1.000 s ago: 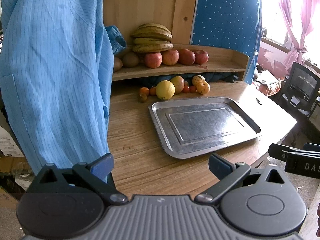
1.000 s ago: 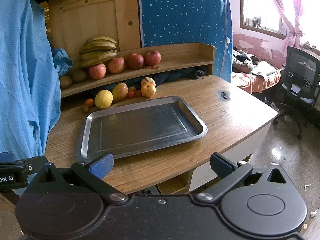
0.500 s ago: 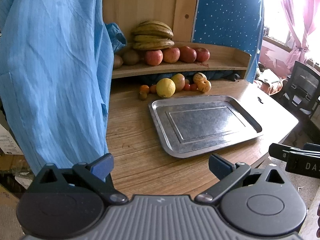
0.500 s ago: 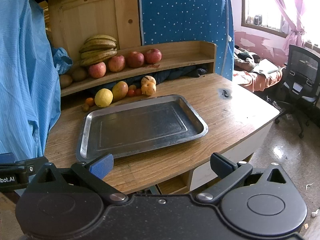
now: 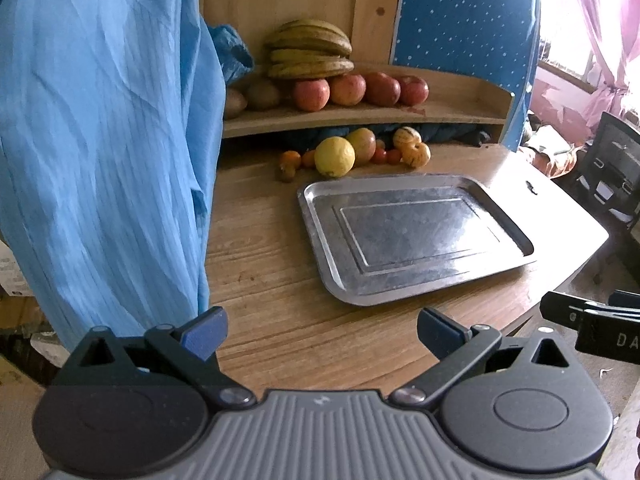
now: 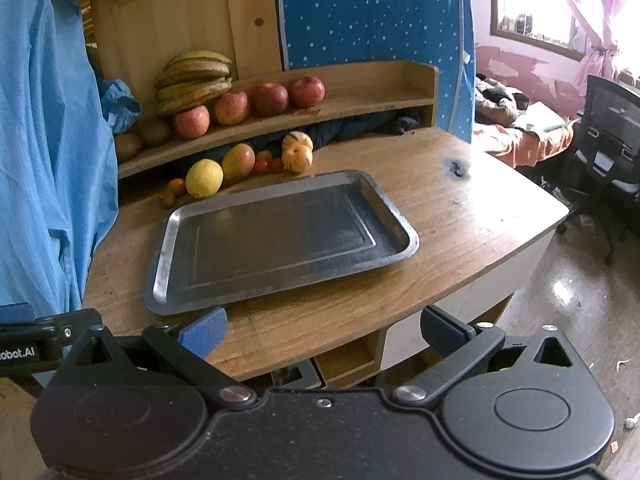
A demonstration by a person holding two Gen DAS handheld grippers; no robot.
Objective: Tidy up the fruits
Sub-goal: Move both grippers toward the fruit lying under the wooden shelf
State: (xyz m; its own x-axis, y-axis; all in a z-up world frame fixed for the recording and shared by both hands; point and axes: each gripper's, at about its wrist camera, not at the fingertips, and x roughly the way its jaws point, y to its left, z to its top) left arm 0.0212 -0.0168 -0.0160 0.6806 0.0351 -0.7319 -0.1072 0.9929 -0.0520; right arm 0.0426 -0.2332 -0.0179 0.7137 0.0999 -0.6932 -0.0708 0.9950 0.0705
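Wooden table (image 6: 460, 216) carries tray (image 6: 404, 228) (bare) and loose fruit (image 6: 204, 178).

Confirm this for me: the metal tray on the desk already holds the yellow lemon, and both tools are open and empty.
Not quite. The metal tray holds nothing; the yellow lemon sits on the desk beyond the tray's far edge, as the right wrist view shows. The left tool and right tool are open and empty.

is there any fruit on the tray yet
No, the tray is bare; the lemon and other fruit sit on the table behind it.
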